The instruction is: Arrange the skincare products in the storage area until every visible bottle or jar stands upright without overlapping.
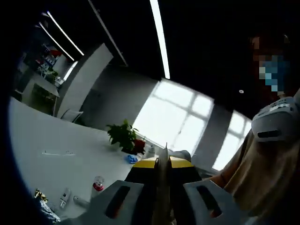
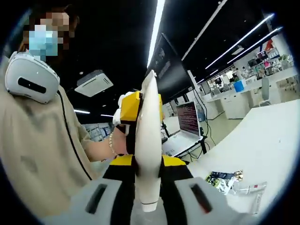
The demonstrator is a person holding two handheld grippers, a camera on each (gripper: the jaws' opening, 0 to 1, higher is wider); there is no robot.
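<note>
Both your grippers are raised off the white table (image 1: pixel 56 140), jaws pressed together on nothing.

Left gripper (image 1: pixel 162 154) points toward the window; a red-capped jar (image 1: pixel 98 183), a tube (image 1: pixel 64 197) and a plant (image 1: pixel 124 136) are on the table below. Right gripper (image 2: pixel 149 93) faces the person; a packet (image 2: pixel 222 180) lies nearby.

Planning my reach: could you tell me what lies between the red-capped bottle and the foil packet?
In the left gripper view, a small white container and a white tube lie between the red-capped bottle and the foil packet.
</note>
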